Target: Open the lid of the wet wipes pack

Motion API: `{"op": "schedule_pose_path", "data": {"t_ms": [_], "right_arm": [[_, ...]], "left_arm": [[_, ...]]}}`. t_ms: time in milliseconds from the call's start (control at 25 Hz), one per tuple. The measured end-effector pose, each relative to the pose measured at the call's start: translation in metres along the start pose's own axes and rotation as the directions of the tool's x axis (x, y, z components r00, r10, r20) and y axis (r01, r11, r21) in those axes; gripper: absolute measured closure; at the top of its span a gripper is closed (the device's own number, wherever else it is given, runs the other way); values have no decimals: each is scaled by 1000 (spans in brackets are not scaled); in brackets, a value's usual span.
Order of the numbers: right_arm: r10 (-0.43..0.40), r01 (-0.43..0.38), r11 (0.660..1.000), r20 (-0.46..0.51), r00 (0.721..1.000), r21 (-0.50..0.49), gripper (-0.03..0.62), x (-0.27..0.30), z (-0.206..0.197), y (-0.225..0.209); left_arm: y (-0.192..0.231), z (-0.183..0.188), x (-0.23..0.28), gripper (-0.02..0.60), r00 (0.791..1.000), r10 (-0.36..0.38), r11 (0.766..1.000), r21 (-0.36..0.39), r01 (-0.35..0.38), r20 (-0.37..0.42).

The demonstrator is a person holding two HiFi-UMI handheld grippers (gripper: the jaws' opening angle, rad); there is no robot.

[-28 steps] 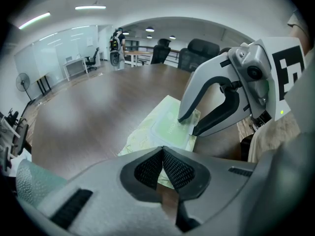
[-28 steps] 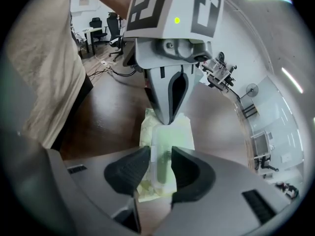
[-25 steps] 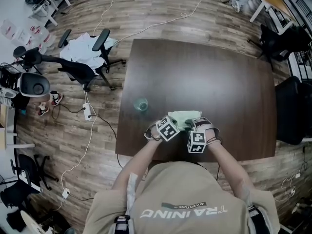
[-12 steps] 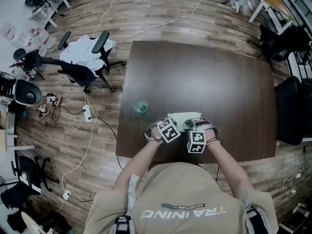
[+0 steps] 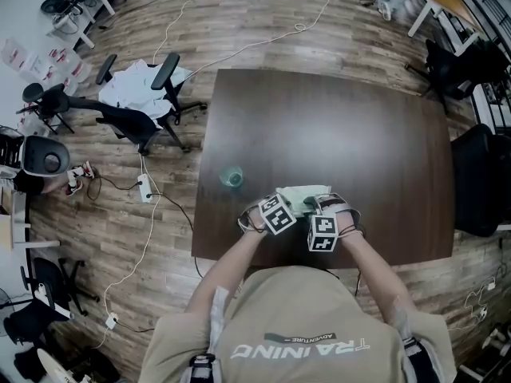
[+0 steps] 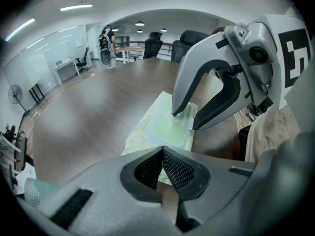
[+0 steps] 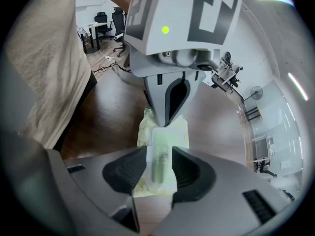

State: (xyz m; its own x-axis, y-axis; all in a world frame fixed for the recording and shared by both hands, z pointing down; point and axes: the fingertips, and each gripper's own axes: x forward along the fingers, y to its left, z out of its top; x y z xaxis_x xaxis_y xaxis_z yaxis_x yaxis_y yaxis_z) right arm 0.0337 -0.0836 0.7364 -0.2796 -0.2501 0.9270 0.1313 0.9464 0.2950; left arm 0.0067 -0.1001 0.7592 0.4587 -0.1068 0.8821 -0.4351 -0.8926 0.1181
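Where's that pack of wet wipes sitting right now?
In the head view, the wet wipes pack lies on the dark table, by the edge nearest the person, just right of a small green cup.

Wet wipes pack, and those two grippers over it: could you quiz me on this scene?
1. True or false: the glass touches the pack.
2. Which has its jaws apart? A left gripper; B right gripper; C both.
3. What sits between the right gripper's jaws?
Key: 1 false. 2 B. 3 the lid; those jaws have just been opening.
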Motion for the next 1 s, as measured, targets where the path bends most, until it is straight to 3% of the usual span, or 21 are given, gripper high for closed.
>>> {"op": "schedule_pose_path", "data": {"t_ms": [440,640,1000], "right_arm": [[1,-2,1000,-19,1000,-10,442,-3,4,-7],[-3,3,1000,-1,1000,-4,444,-13,5,-16],[36,-36,999,-2,999,-3,444,-17,6,-15]], "left_arm": [[0,-1,1,572,1000,0,1000,12,0,-7],[1,-2,4,572,999,31,998,63,-29,-33],[-2,-1,1,572,999,15,999,48,-14,-28]]}}
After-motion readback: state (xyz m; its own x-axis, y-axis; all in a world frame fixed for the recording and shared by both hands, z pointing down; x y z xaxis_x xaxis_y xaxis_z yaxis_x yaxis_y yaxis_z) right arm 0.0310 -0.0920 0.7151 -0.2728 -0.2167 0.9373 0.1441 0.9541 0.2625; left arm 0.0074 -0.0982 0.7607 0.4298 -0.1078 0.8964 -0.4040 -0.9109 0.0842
